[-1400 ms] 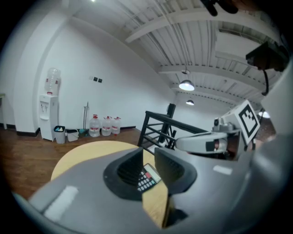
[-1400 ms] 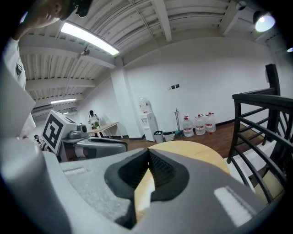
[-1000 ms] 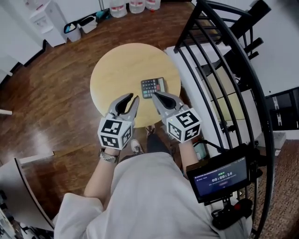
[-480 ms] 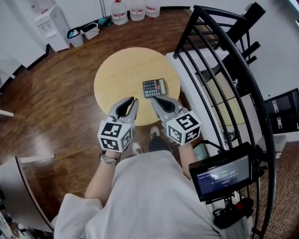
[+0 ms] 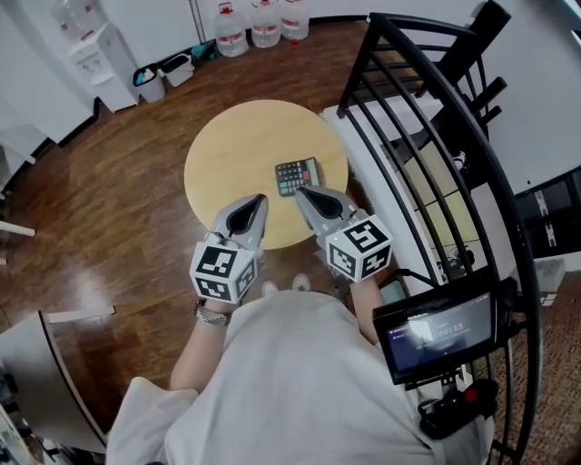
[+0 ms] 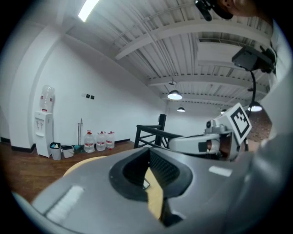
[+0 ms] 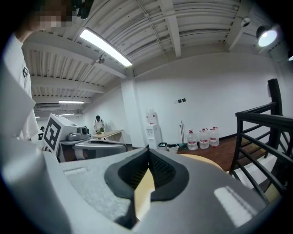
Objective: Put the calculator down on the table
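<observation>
round light wood table (image 5: 227,154) stands on dark wood floor (image 5: 118,200). calculator (image 5: 299,175) lies flat on the tabletop, keys up, on the right part near the rim, a bit skewed. on the floor well apart from the table: three water bottles (image 5: 263,13) in a row by the far wall, two small bins (image 5: 163,77) side by side left of them, white water dispenser (image 5: 91,45) further left against the wall.
</observation>
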A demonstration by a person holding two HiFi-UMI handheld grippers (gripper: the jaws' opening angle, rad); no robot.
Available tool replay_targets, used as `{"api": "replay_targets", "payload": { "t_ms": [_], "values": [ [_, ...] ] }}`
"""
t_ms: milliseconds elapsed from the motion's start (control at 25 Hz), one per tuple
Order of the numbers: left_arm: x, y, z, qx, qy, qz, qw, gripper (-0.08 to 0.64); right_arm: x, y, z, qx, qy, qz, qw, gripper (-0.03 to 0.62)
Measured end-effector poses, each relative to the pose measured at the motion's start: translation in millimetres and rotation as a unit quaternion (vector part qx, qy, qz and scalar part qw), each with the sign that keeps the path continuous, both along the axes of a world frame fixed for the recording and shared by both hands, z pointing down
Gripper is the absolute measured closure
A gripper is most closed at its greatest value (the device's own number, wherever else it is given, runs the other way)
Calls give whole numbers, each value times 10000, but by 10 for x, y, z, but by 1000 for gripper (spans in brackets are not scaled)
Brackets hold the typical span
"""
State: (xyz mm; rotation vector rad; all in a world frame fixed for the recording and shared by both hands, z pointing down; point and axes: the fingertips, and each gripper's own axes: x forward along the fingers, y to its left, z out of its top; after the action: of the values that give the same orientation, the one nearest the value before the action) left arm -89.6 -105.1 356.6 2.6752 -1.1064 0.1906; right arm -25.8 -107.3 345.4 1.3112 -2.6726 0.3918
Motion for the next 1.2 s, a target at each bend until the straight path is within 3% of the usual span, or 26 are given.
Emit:
{"api": "replay_targets", "payload": {
  "t_ms": [200,360,600,880,1200],
  "values": [
    [65,21,-130,189,142,38,9997,555,82,-7,1,-46,-56,72,9999,591],
    [81,41,-124,322,8,44,9995,555,88,-3,32,-108,-35,51,9999,591],
    [-51,56,120,-169,3,66,9998,555,40,13,71,-116,49,54,9999,591],
    [-117,96,241,-352,-23,171,9992,555,79,95,180,-350,96,208,9991,591],
    [21,333,92,61,-270,510,9983,555,78,201,167,-265,5,170,9995,591]
  ]
}}
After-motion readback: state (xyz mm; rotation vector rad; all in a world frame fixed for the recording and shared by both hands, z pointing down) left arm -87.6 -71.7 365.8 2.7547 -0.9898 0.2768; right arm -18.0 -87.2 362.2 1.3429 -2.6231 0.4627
